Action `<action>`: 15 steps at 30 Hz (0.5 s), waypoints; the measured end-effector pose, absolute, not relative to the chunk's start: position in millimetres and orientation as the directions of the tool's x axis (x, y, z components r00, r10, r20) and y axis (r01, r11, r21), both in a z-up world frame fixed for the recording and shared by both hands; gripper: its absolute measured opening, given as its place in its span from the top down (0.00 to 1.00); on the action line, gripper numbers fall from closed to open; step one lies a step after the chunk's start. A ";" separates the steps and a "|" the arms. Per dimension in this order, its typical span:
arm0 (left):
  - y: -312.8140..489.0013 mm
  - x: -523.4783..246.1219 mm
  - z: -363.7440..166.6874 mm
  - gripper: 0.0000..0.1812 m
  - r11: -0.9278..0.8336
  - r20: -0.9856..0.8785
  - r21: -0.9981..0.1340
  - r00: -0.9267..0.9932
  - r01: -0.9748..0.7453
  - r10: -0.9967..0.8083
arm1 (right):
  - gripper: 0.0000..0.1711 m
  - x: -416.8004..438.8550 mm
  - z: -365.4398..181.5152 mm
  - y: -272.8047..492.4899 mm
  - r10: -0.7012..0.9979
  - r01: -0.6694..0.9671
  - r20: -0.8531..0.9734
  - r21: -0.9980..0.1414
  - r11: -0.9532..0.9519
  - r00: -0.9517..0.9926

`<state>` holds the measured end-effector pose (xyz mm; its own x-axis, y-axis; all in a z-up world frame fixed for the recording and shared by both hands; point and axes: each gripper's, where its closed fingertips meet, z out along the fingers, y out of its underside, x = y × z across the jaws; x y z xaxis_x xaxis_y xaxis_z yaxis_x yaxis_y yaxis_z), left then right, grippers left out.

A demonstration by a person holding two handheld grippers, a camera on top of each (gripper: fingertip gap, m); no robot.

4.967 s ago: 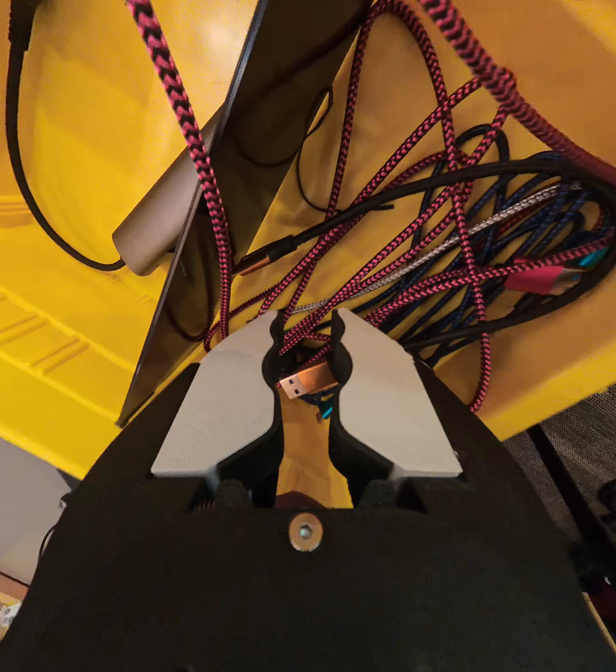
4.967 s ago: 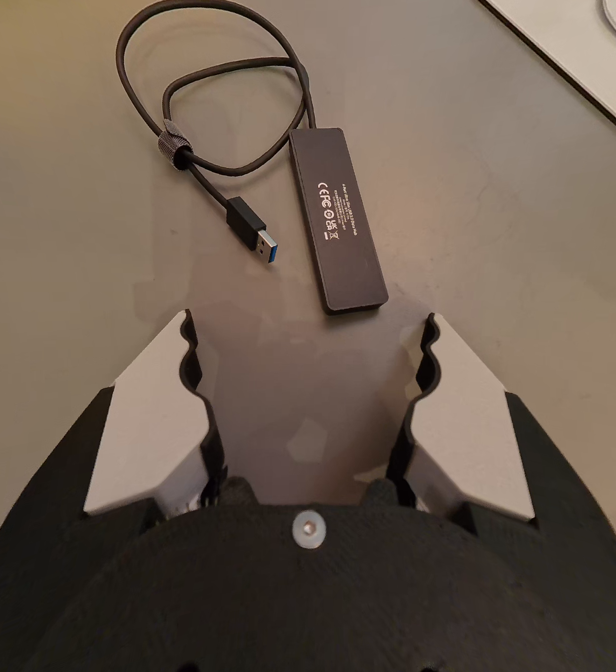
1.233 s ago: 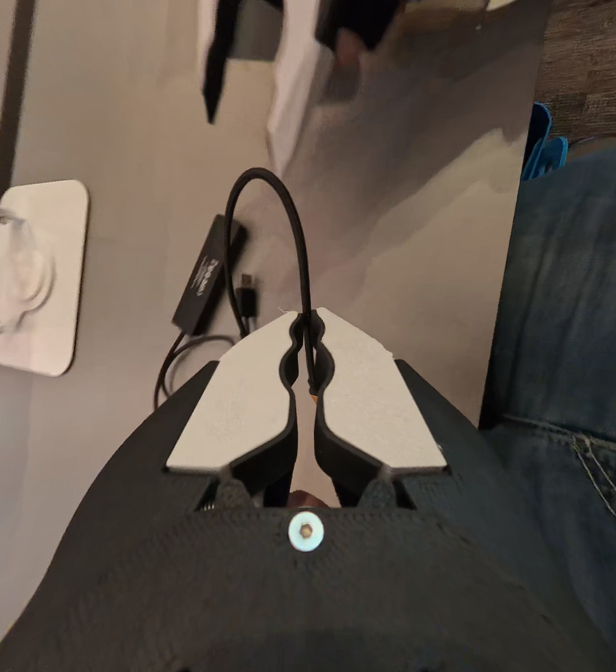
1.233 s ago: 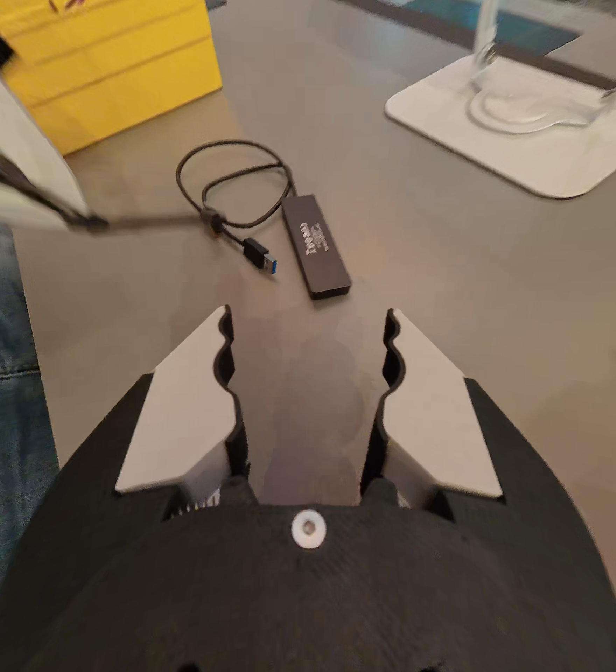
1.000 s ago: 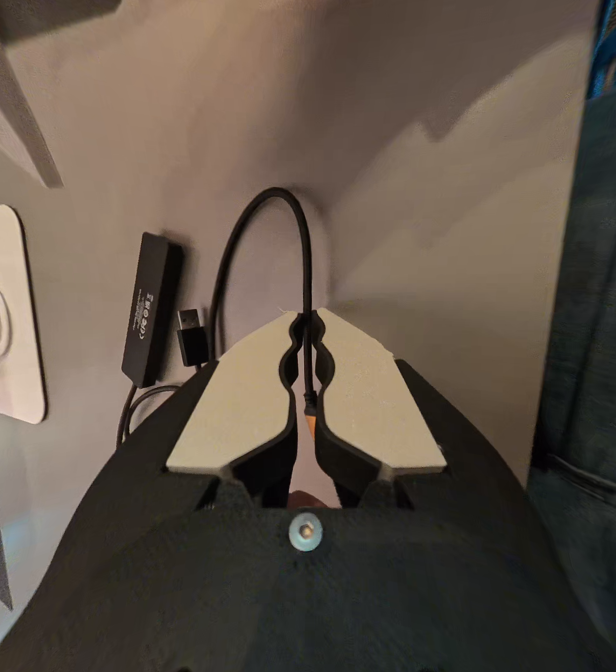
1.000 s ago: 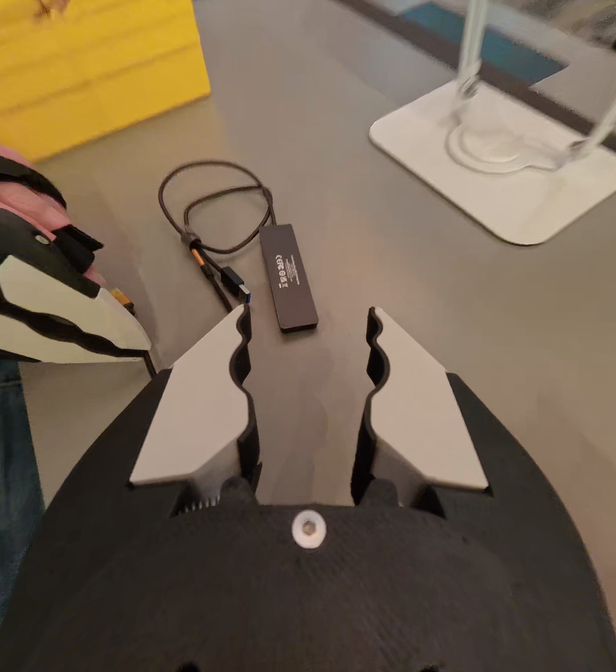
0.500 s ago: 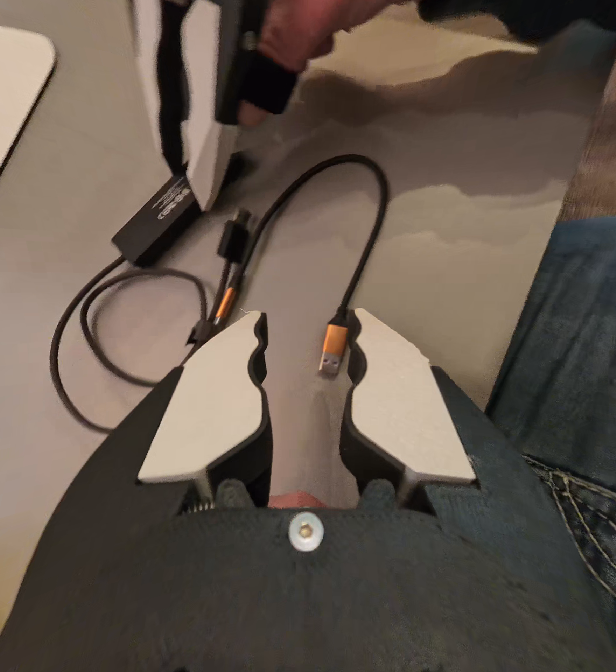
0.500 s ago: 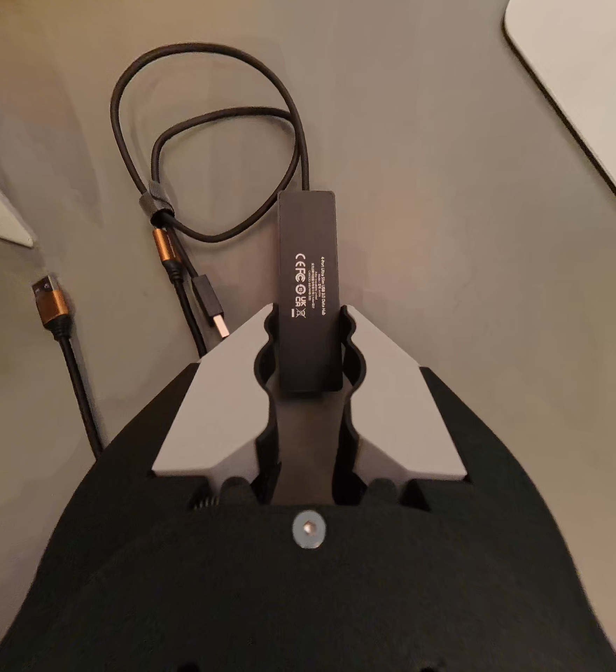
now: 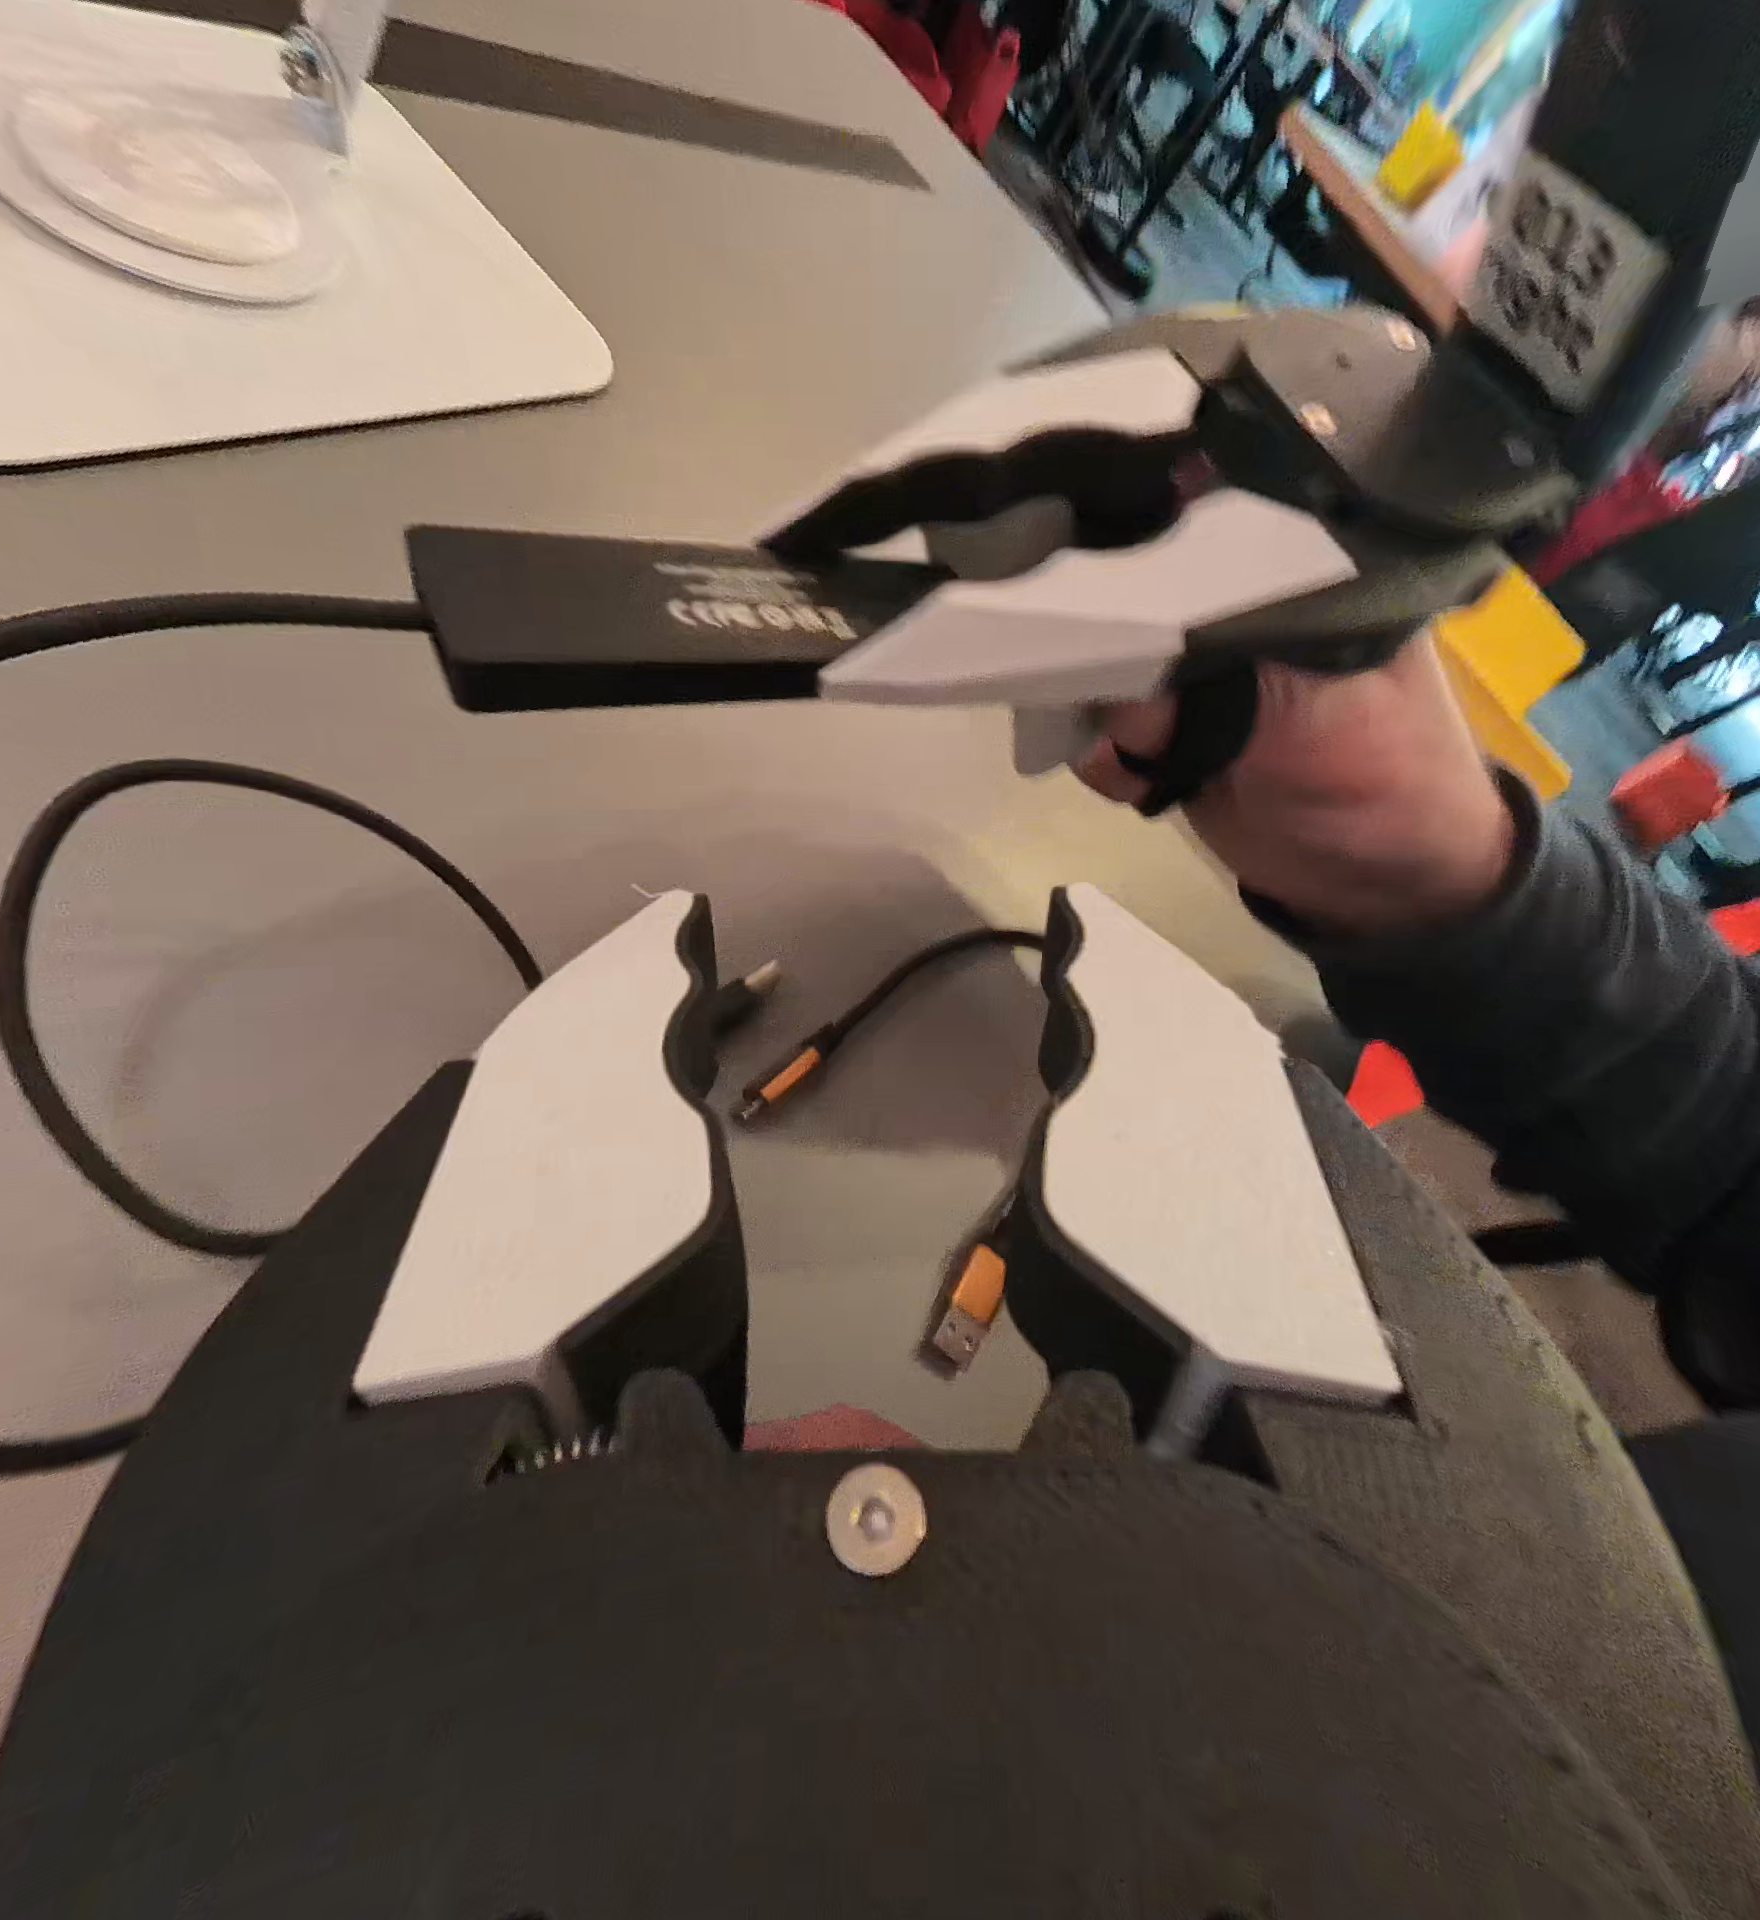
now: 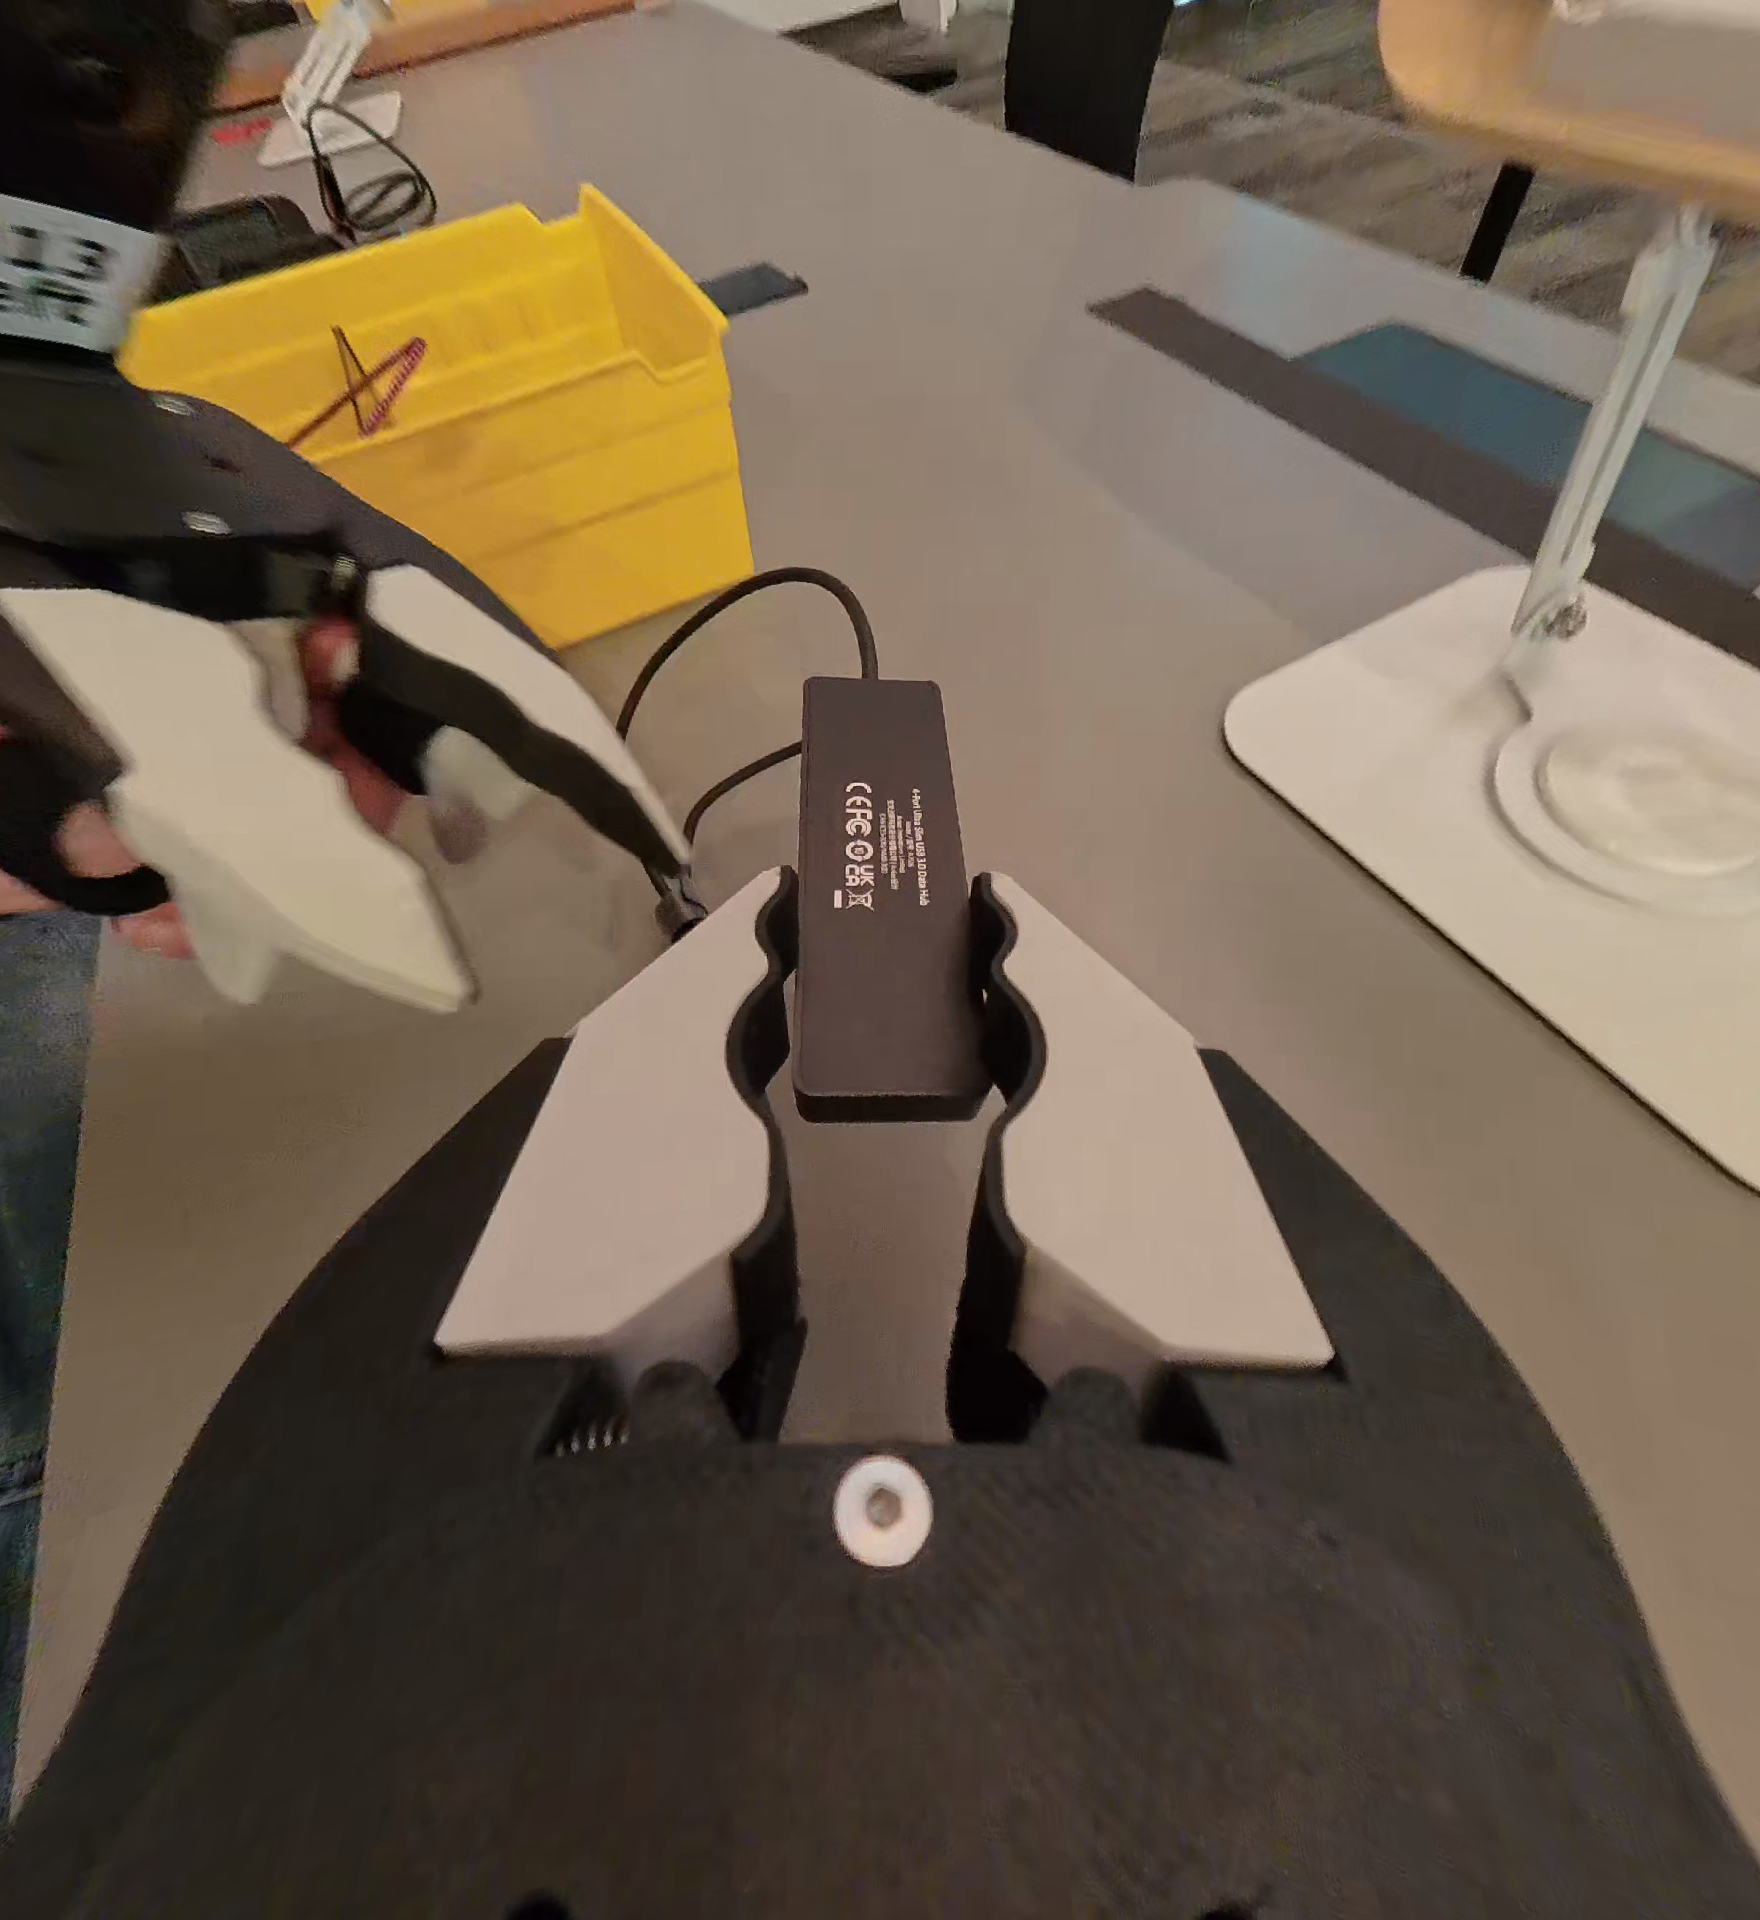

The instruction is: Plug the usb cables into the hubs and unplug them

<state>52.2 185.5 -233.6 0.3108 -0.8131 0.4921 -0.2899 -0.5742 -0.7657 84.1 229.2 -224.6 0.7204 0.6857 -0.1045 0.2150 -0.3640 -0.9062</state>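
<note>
Both grippers (image 9: 881,914) (image 10: 881,883) level — hub (image 10: 881,883) pinched

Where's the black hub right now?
The black hub is clamped in the right gripper, lifted above the grey table, right of the yellow bin.

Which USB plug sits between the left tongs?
The orange-collared plug by the right finger, deep inside the open left tongs. The other orange-collared plug lies farther out on the table.
</note>
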 end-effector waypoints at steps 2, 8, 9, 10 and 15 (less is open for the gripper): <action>196.7 53.4 -227.2 0.66 -0.629 0.562 -0.748 0.304 -0.212 -0.769 | 0.82 75.3 -217.7 226.2 0.692 0.230 -0.071 -0.915 -0.333 0.718; 215.5 45.2 -219.2 0.77 -0.732 0.698 -0.679 0.256 -0.059 -0.669 | 0.82 50.9 -208.7 213.0 0.729 0.274 0.013 -0.931 -0.240 0.684; 215.5 44.0 -217.1 0.80 -0.734 0.706 -0.678 0.239 -0.044 -0.667 | 0.82 49.3 -208.4 211.1 0.731 0.270 0.010 -0.933 -0.238 0.682; 214.7 43.4 -213.3 0.84 -0.739 0.719 -0.674 0.209 -0.022 -0.663 | 0.82 48.2 -207.7 209.4 0.734 0.264 0.006 -0.935 -0.236 0.679; 206.6 42.3 -199.1 0.93 -0.738 0.733 -0.674 0.107 -0.026 -0.672 | 0.81 42.1 -208.0 196.6 0.762 0.270 0.033 -0.944 -0.188 0.646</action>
